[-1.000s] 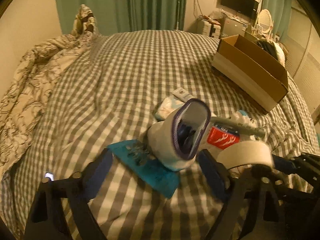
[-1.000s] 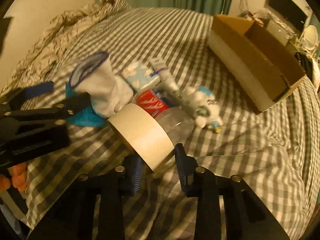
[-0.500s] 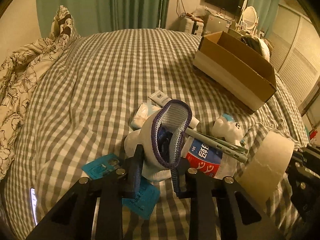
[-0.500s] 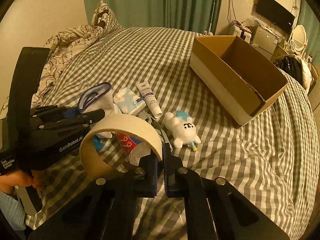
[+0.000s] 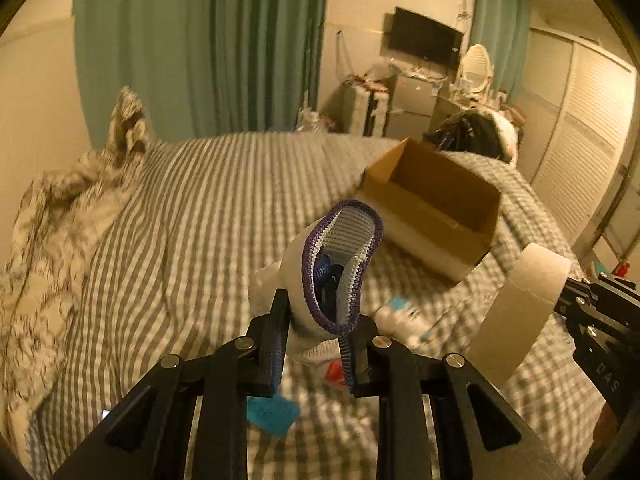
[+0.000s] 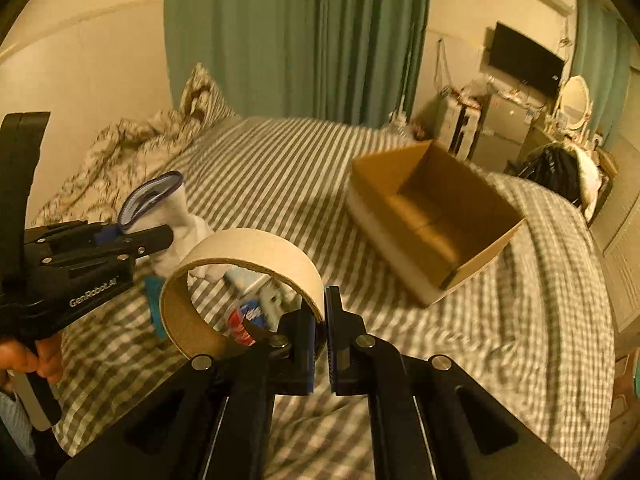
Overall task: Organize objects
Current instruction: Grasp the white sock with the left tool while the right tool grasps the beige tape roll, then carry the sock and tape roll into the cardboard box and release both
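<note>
My left gripper (image 5: 314, 322) is shut on a white sock with a purple cuff (image 5: 332, 264) and holds it up above the checked bed; the sock also shows in the right wrist view (image 6: 160, 208). My right gripper (image 6: 319, 320) is shut on the rim of a beige tape roll (image 6: 244, 276), also lifted; the roll shows at the right of the left wrist view (image 5: 520, 312). An open cardboard box (image 5: 436, 204) lies on the bed ahead and to the right, also in the right wrist view (image 6: 436, 220).
Loose items stay on the bed below: a blue packet (image 5: 272, 414), a white and blue plush toy (image 5: 400, 316), a red and white pack (image 6: 244, 320). A crumpled floral duvet (image 5: 52, 232) lies at the left. Green curtains and furniture stand behind the bed.
Both grippers have risen from the bed, lifting the sock and the tape roll, and tilted toward the cardboard box. The left gripper closed on the sock a second ago.
</note>
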